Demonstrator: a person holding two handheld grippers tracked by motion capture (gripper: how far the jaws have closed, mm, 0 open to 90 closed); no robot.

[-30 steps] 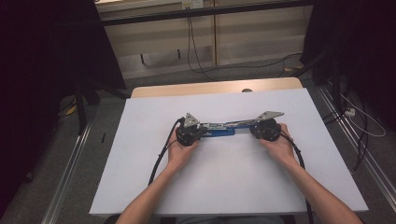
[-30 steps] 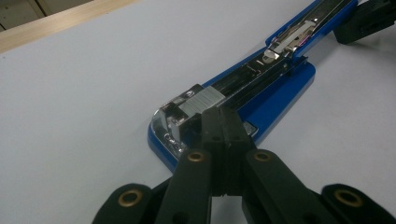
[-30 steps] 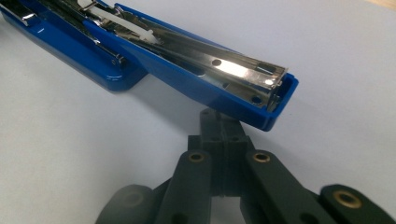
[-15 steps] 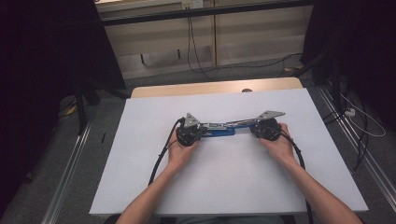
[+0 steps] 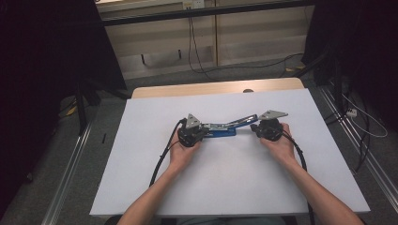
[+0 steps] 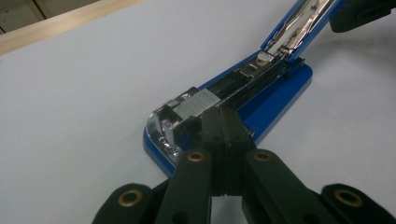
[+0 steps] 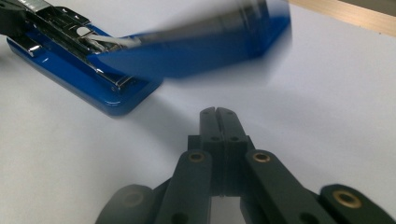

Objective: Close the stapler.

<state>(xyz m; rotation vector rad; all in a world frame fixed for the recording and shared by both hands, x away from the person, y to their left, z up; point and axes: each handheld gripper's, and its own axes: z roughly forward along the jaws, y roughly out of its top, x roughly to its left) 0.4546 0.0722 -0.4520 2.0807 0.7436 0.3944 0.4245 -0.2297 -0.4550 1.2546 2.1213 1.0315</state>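
A blue stapler [image 5: 224,132] lies swung open in the middle of the white table [image 5: 234,187]. Its base [image 6: 275,95] rests flat, with a short silver strip of staples [image 6: 196,105] at the front of the metal channel. My left gripper [image 6: 223,116] is shut, and its tips rest against the strip of staples. The stapler's lid [image 7: 201,39] slants up, blurred, above my right gripper [image 7: 217,112], which is shut with nothing between its jaws. In the high view, the left gripper [image 5: 205,132] and the right gripper [image 5: 254,127] face each other along the stapler.
A strip of bare wood [image 5: 211,88] runs along the table's far edge. Cables [image 5: 197,51] trail over the floor beyond it. Dark stands rise at the left [image 5: 80,98] and at the right [image 5: 338,79].
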